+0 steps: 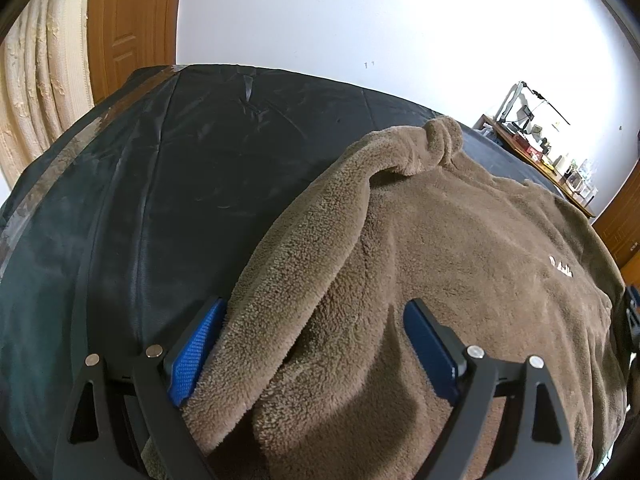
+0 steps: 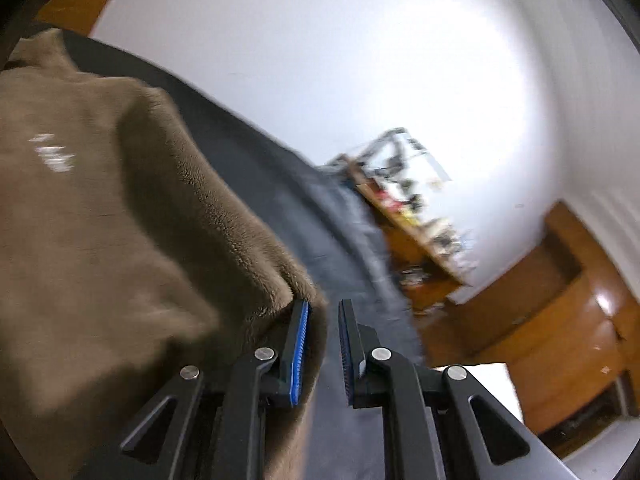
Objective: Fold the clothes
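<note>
A brown fleece garment [image 1: 460, 240] lies spread on a black cover [image 1: 180, 180], white lettering [image 1: 560, 268] on its chest. Its sleeve [image 1: 320, 220] is folded along the left side, the cuff bunched at the far end. My left gripper [image 1: 316, 306] stands open astride the near end of that sleeve, one blue pad [image 1: 196, 348] at the fleece's outer edge and the other on top of the body. In the blurred right wrist view, my right gripper [image 2: 325, 306] has its jaws narrow, shut on the right-hand edge of the fleece garment [image 2: 100, 220], above the black cover [image 2: 248, 152].
A cream curtain [image 1: 40, 80] and a wooden door [image 1: 132, 20] stand beyond the cover's far left. A cluttered wooden desk [image 1: 540, 152] [image 2: 412, 208] sits at the far right against the white wall, with wooden panelling [image 2: 560, 300] beside it.
</note>
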A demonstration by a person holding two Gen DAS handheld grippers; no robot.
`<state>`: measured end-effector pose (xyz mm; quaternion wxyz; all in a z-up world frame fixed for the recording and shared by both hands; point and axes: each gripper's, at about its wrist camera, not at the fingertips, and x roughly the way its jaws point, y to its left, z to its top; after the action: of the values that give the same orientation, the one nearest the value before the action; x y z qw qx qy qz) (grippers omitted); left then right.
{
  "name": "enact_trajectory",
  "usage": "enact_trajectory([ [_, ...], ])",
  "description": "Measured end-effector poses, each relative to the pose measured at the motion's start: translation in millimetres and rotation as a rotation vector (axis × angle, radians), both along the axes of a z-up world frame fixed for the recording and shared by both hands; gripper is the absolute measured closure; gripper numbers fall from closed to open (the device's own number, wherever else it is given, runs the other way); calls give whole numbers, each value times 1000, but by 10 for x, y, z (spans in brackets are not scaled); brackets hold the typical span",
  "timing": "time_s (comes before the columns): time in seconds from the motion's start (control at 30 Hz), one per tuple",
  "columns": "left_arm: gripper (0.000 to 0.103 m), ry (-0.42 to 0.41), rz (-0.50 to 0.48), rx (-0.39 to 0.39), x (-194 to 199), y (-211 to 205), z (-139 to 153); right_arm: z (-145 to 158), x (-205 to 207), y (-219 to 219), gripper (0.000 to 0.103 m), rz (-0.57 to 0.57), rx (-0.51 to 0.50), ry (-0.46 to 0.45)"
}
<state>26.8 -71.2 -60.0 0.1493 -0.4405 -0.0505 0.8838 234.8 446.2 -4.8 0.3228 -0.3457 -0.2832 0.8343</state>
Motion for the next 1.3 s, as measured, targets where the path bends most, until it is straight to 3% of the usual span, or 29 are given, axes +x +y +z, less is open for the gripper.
enact_trajectory([
  [0.07, 11, 0, -1, 3, -5, -15, -1, 24, -59, 156, 87, -49, 62, 29],
  [0.13, 11, 0, -1, 5, -14, -25, -1, 130, -85, 382, 87, -76, -24, 58],
  [0.23, 11, 1, -1, 6, -15, -26, -2, 284, 22, 611, 86, -61, -331, 103],
  [0.43, 11, 0, -2, 2, -25, -22, -4, 212, 571, 801, 83, 0, -965, 109],
  [0.5, 11, 0, -2, 0, -38, -23, 2, 132, 760, 800, 75, -20, -1091, 117],
  [0.53, 11, 0, -2, 1, -38, -23, 2, 108, 813, 771, 63, -23, -1115, 115],
  [0.57, 11, 0, -2, 2, -38, -23, 1, 90, 862, 729, 39, -19, -1121, 111],
  [0.63, 11, 0, -1, 5, -36, -29, 0, 103, 877, 602, 27, -3, -1085, 107],
  [0.73, 11, 0, 0, 16, -41, -43, 0, 111, 859, 421, 27, 37, -1048, 92],
  [0.9, 11, -1, 1, 24, -37, -53, 3, -17, 766, 304, 27, -1, -856, 8],
  [0.93, 11, -1, 1, 22, -39, -50, 4, -54, 761, 292, 33, -11, -818, -11],
  [0.97, 11, -2, 1, 20, -40, -46, 4, -92, 751, 313, 50, -22, -792, -24],
  [1.07, 11, -2, 0, 17, -43, -43, 3, -134, 740, 442, 69, -60, -675, -56],
  [1.1, 11, -2, -1, 16, -44, -43, 2, -134, 722, 507, 69, -80, -632, -63],
  [1.2, 10, -2, -2, 14, -46, -42, 0, -177, 517, 600, 69, -121, -285, -139],
  [1.3, 9, -2, -4, 14, -49, -44, -2, -196, 156, 833, 69, -138, -137, -169],
])
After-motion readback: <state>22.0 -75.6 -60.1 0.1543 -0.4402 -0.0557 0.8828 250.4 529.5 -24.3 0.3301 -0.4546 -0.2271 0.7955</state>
